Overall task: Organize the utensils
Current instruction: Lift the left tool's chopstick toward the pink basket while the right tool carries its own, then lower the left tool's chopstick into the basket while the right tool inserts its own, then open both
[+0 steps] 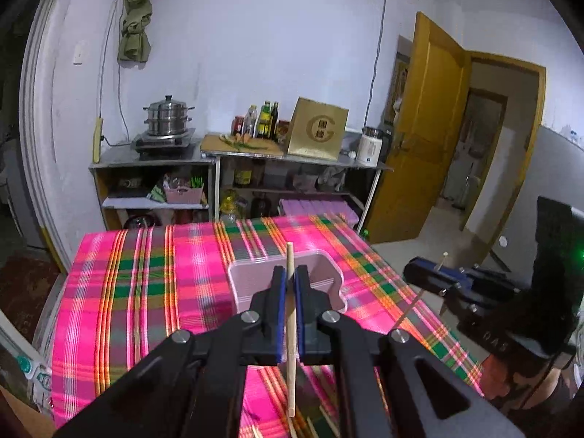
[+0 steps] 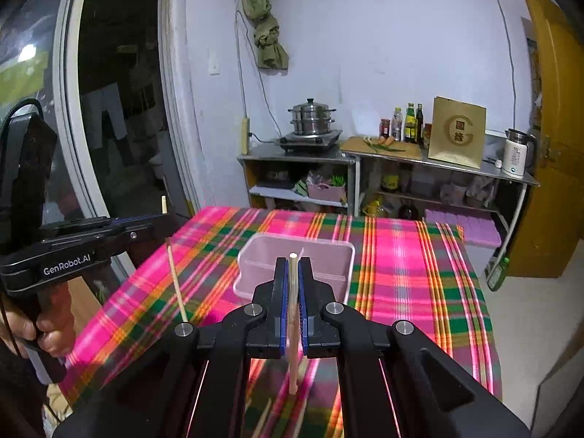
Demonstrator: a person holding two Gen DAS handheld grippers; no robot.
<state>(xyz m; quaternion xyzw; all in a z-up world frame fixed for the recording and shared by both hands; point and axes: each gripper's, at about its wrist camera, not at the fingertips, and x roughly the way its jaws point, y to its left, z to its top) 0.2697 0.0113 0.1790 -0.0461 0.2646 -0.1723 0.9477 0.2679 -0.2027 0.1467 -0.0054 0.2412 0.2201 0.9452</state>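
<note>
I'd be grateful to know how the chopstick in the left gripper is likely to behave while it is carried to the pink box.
The chopstick looks stiff: it stays straight, though pinched only mid-length by the left gripper. Thin and wooden-looking, it is probably very light. Its round, smooth shaft might pivot or slip between the pads, and would likely roll if dropped outside the pink box.

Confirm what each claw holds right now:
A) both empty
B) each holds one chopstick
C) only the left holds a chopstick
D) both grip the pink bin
B: the left claw pinches one chopstick, the right claw pinches another chopstick; the pink bin sits untouched ahead.
</note>
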